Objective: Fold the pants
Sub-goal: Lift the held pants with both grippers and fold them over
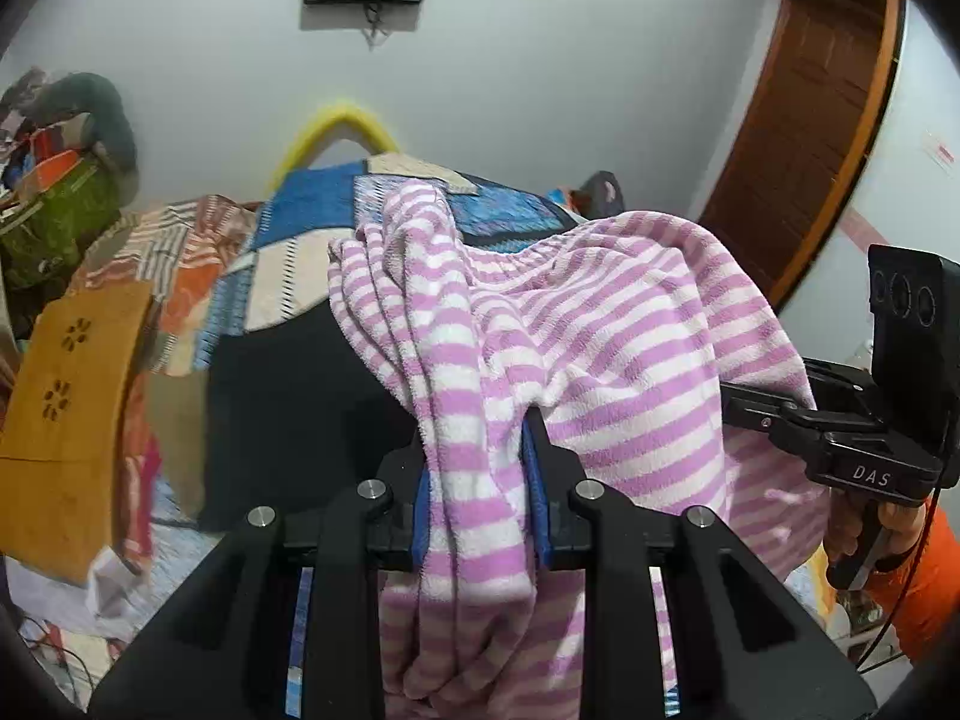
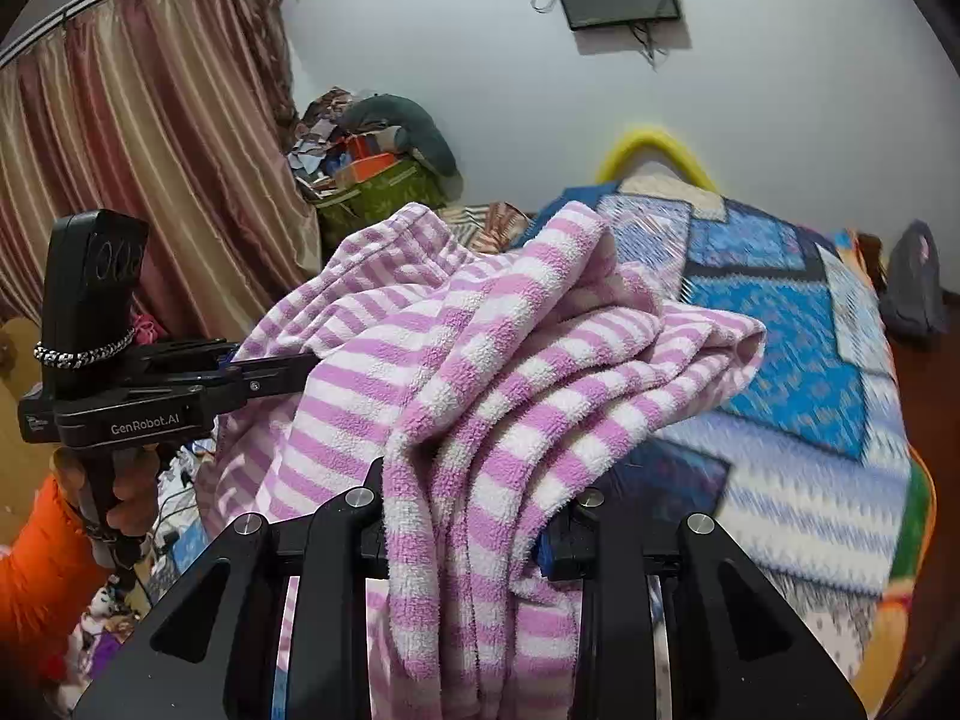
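Pants (image 1: 600, 324) hang bunched between both tongs above the bed (image 2: 798, 324). Left tongs (image 1: 480, 444) clench one fold; right tongs (image 2: 474, 480) clench another.

White wall (image 1: 540, 90), striped curtain (image 2: 150, 150), wooden door (image 1: 810, 150)

Two texts are readable — "DAS" on the right gripper (image 1: 729, 399), and "GenRobot.AI" on the left gripper (image 2: 300, 373).
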### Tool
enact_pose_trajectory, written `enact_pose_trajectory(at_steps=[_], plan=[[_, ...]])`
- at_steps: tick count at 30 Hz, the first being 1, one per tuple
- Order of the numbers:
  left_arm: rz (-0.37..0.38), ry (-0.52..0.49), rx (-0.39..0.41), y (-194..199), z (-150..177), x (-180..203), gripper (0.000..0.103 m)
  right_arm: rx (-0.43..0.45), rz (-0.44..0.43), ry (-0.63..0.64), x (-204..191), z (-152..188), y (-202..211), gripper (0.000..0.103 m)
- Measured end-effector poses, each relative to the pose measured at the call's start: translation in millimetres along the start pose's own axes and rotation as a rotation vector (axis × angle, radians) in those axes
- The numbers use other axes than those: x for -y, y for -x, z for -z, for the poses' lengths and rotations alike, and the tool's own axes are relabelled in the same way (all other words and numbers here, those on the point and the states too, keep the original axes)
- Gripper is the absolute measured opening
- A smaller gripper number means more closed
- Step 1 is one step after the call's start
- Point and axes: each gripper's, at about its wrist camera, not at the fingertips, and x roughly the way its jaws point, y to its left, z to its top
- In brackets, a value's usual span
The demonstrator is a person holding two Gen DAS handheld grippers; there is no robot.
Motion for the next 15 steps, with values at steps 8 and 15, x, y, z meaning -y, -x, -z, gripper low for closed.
enact_pose_trajectory(at_steps=[8,15], plan=[[-0.068,0.007,0.017,-23.3,-27.5,-64.4,0.026,0.016,-0.016,0.032,-12.7,-39.7,-63.2,0.026],[-0.106,0.026,0.006,-67.3,-39.3,-115.6,0.026,0.005,-0.013,0.045,-9.2,-55.4,-118.4,0.026]])
